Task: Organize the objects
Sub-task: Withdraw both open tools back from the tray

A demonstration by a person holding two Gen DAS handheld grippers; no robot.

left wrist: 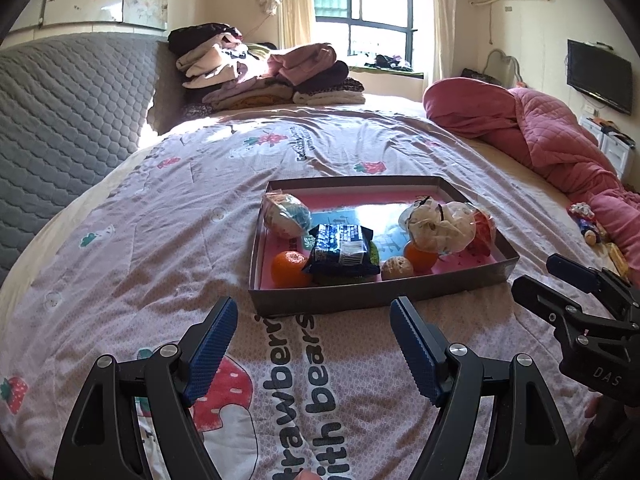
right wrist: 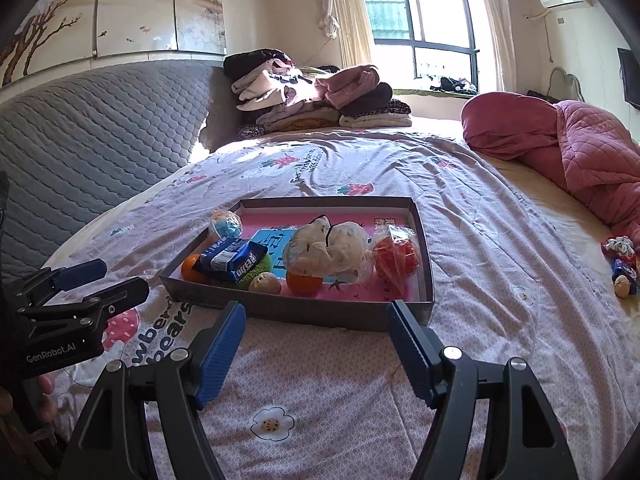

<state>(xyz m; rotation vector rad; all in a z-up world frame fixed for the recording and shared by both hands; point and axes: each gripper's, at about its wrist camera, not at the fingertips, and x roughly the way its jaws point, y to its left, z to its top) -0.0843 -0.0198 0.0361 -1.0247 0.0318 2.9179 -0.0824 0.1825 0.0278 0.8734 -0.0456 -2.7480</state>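
A shallow dark box (left wrist: 360,294) (right wrist: 304,310) with a pink floor lies on the bed. It holds a blue snack packet (left wrist: 342,250) (right wrist: 232,260), two oranges (left wrist: 288,268) (right wrist: 304,283), a walnut-like ball (left wrist: 397,268) (right wrist: 265,282), clear bags of snacks (left wrist: 438,222) (right wrist: 332,250) and a red bag (right wrist: 396,258). My left gripper (left wrist: 314,344) is open and empty, just before the box's near wall. My right gripper (right wrist: 316,346) is open and empty, also in front of the box. A few small wrapped items (right wrist: 622,262) (left wrist: 590,222) lie on the bed to the right.
The bed has a strawberry-print cover (left wrist: 160,240). A grey quilted headboard (left wrist: 60,112) stands at left. Folded clothes (left wrist: 264,76) are stacked at the back. A pink quilt (left wrist: 552,132) is bunched at right. A TV (left wrist: 598,74) hangs on the right wall.
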